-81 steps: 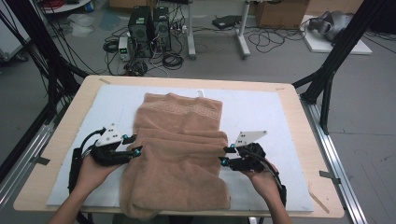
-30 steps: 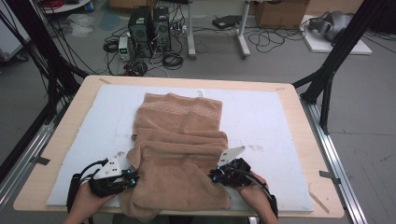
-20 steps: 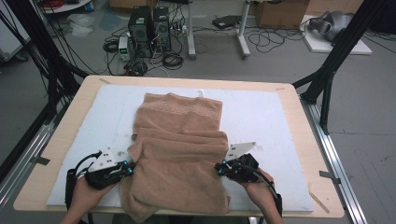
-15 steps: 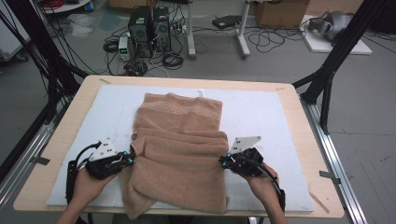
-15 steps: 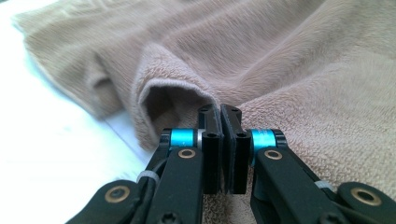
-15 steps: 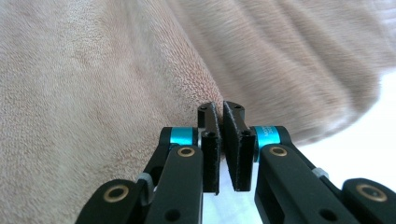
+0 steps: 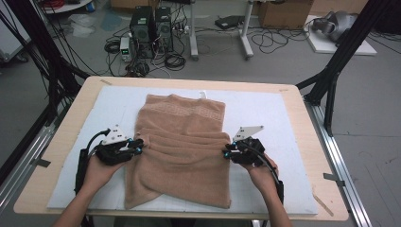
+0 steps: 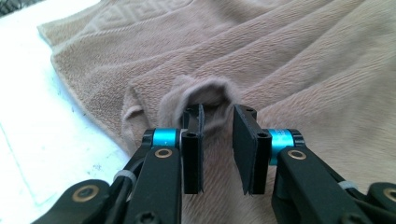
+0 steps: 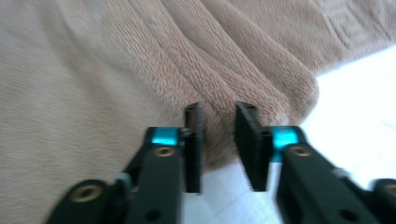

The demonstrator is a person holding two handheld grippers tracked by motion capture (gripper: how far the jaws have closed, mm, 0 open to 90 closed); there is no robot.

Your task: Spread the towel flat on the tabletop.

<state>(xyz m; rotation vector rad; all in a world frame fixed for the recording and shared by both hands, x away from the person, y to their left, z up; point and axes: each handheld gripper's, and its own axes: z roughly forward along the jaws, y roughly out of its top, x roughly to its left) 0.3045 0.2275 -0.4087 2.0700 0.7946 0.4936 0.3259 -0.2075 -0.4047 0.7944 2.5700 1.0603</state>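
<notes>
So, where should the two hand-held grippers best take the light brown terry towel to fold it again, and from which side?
Grip the light brown terry towel at the two ends of its bunched fold ridge, where several layers stack into a thick lip. Bring the left hand-held gripper in level from the towel's left edge and the right hand-held gripper from its right edge. Both now stand open there.

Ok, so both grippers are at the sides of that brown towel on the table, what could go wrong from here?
1. Both pairs of jaws have just been opening. The left gripper has a tuft of the towel still bunched between its pads; it might snag and drag as the hand withdraws.
2. The right gripper sits at the stacked folds on the towel's edge, so a careless exit could nudge them apart.
3. The near part lies skewed, with a corner tucked in, so the next fold may come out uneven.
</notes>
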